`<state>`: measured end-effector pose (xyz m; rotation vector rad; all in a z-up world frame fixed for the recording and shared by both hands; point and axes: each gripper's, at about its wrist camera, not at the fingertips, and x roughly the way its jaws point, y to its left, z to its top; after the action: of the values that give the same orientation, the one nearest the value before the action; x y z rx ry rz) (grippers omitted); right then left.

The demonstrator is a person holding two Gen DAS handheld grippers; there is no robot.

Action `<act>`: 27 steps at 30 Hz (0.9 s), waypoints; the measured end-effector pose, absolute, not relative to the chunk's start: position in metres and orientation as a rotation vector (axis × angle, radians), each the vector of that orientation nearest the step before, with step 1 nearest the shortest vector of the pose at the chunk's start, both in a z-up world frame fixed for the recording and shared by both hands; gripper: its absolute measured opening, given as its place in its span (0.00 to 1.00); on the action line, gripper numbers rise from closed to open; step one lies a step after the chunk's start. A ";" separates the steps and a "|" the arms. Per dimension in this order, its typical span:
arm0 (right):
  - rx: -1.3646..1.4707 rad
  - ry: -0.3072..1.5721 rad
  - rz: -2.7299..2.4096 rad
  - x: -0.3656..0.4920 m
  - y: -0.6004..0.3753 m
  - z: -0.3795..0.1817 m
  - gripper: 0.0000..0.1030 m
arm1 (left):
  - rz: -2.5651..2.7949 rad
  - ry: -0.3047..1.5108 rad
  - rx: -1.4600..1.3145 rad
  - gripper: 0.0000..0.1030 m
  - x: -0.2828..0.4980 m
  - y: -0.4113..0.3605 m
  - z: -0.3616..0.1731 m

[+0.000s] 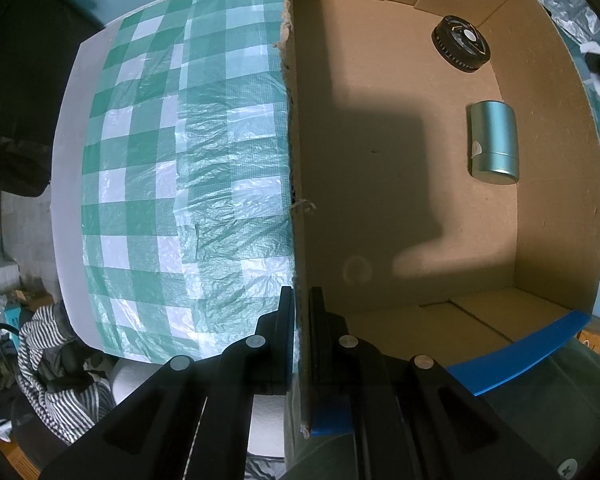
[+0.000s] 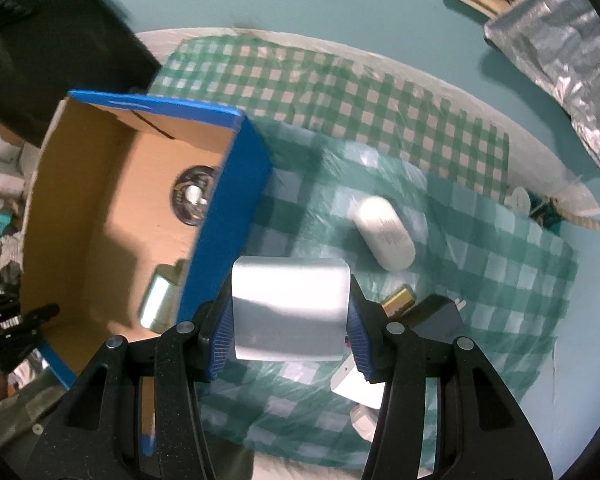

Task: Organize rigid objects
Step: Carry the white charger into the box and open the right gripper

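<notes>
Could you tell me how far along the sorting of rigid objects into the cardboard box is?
Done: a black round disc and a teal metal canister lie inside the blue-edged cardboard box.

In hand: the right gripper holds a silvery rectangular block; the left gripper pinches the box wall.

Left: a white oval case, a gold item and a dark adapter remain on the checked cloth.

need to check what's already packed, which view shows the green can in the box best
Left wrist view: the green can lies on its side on the box floor, sharp and fully visible. In the right wrist view it is blurred and partly cut off by the blue box wall.
</notes>
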<state>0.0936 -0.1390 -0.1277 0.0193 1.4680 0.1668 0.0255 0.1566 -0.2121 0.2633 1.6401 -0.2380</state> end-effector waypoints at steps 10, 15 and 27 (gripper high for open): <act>-0.046 1.426 0.262 0.100 -0.103 -0.101 0.48 | -0.237 1.642 0.260 0.06 0.025 0.156 -0.212; -0.090 1.419 0.306 0.104 -0.082 -0.098 0.48 | -0.239 1.640 0.259 0.06 0.024 0.155 -0.213; -0.208 1.427 0.394 0.110 -0.033 -0.113 0.48 | -0.239 1.640 0.256 0.06 0.025 0.157 -0.213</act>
<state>0.1101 -0.0334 -0.1130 -0.2077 1.4269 0.3936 0.0246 0.1565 -0.2126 0.2559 1.6398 -0.2395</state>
